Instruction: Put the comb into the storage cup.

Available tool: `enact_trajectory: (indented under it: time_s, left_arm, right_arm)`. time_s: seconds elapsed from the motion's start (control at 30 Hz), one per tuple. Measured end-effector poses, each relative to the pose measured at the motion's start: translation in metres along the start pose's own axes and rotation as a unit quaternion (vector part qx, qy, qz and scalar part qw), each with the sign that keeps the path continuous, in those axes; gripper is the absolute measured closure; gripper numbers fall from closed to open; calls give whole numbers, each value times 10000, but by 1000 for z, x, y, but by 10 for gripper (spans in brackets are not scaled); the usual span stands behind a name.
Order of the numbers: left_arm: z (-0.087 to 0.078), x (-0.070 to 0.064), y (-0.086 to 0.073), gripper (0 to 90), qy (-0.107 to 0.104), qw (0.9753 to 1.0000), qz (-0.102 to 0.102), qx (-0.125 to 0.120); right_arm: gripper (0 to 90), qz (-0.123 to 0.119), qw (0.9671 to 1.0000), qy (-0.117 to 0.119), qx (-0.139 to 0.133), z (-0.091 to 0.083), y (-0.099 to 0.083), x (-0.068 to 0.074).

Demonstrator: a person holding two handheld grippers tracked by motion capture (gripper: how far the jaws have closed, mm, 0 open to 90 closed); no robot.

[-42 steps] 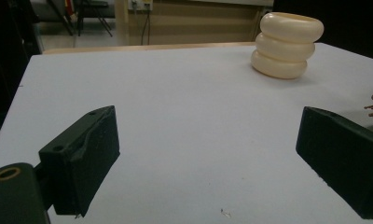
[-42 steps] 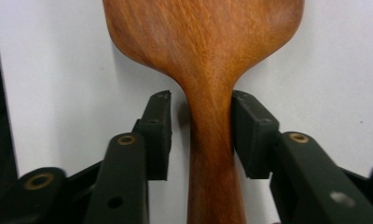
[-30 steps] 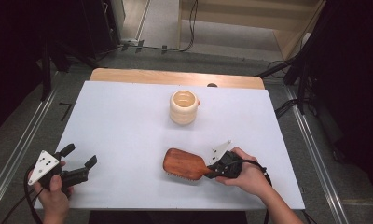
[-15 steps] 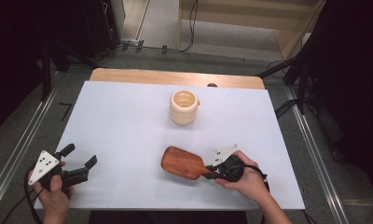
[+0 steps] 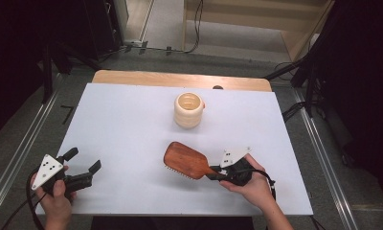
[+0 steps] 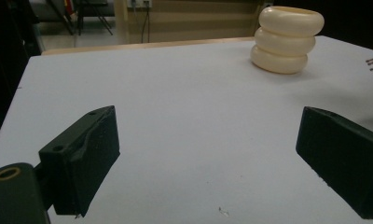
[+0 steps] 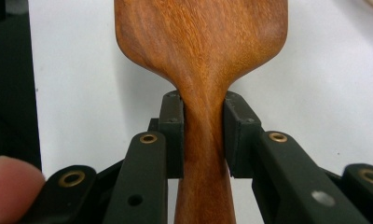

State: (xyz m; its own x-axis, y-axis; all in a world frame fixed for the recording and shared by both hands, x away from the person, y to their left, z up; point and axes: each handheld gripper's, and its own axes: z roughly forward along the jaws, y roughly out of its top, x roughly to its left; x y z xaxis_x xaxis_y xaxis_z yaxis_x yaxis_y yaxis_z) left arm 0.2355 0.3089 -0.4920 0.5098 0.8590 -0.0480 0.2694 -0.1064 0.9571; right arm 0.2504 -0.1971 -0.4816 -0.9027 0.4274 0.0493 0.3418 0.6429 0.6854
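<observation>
Brown wood brush [image 5: 186, 160] held in the right tongs [image 5: 217, 173], near the front of the white table [image 5: 127, 120].

From the high view, the brush is flat and smooth, with a wide head and a thin handle, and it has slid a little toward the left since a moment ago. A cream cup [image 5: 188, 110] made of three fat rings stands behind it. In the left gripper view, the left tongs [image 6: 222, 154] are wide open over bare table, holding nothing. In the right gripper view, two black pads squeeze the shiny, streaky handle [image 7: 204, 154] tight.
</observation>
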Motion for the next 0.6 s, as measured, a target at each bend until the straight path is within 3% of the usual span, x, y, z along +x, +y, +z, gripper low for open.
enact_trajectory:
  time_s: [0.2, 0.6]
  left_arm:
    - [-2, -1, 4, 59, -111, 9997, -212, -104]
    - [5, -32, 26, 59, -310, 9994, -84, -161]
  right_arm:
    - [703, 149, 9995, -54, -271, -3, 1, 0]
    - [703, 287, 9974, -244, -617, -11, 2, 3]
